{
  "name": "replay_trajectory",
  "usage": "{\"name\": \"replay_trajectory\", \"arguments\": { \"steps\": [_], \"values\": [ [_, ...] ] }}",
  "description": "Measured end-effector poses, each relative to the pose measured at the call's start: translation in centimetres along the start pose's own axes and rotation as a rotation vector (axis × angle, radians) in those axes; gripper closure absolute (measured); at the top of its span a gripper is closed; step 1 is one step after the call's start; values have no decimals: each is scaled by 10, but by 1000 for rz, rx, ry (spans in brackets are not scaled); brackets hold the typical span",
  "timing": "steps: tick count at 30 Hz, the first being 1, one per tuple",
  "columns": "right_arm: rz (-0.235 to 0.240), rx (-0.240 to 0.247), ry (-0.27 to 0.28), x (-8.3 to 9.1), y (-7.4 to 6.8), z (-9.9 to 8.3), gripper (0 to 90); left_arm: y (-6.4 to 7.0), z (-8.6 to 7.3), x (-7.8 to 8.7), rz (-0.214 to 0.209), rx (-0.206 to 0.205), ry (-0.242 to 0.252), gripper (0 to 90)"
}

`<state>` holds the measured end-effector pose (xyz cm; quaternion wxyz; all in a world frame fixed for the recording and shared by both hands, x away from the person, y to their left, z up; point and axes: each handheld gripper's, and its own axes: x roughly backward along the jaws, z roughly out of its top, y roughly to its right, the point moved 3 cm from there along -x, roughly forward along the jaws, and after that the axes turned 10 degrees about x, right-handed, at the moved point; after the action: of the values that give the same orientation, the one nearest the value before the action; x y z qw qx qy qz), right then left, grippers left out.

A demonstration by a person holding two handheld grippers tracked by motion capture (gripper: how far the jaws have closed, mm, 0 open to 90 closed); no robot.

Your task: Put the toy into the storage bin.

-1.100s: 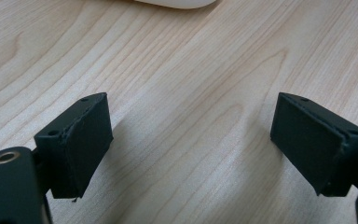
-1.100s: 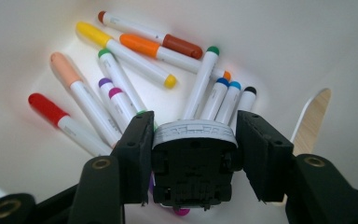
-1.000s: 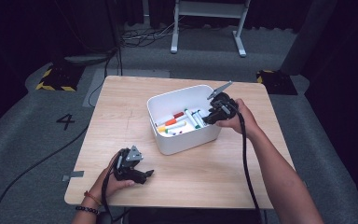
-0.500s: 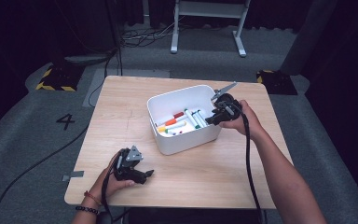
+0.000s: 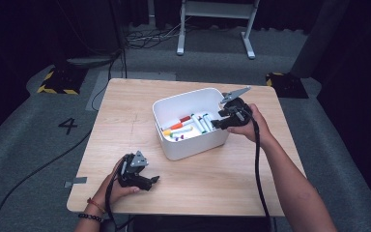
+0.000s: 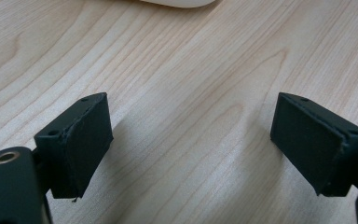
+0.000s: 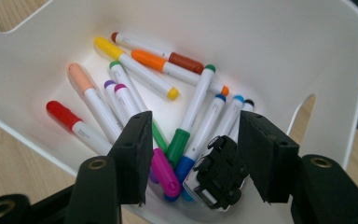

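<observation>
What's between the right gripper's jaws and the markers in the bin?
A small black-and-white toy car lies on the markers right between the open jaws of the right gripper, covering the blue-capped ones' lower ends. Otherwise nothing visible blocks them inside the white bin.

Lab or studio, dark curtains [image 5: 29, 29], hazard-taped floor weights [image 5: 58, 82], cables [image 5: 145, 36], numbered grey carpet [image 5: 69, 125]
</observation>
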<state>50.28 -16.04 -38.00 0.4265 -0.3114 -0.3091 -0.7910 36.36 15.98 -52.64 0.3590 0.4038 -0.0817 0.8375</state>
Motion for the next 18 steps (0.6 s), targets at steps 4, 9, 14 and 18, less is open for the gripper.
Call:
{"name": "replay_trajectory", "arguments": {
  "steps": [4,9,14,18],
  "values": [
    [-21,2,37,5,-3,2,456,0,0,0,0,0,0,128],
    [-40,11,81,13,-6,4,435,0,0,0,0,0,0,128],
    [-46,7,100,21,-6,0,398,0,0,0,0,0,0,128],
    [-57,12,113,29,-8,-3,353,0,0,0,0,0,0,128]
  ]
}}
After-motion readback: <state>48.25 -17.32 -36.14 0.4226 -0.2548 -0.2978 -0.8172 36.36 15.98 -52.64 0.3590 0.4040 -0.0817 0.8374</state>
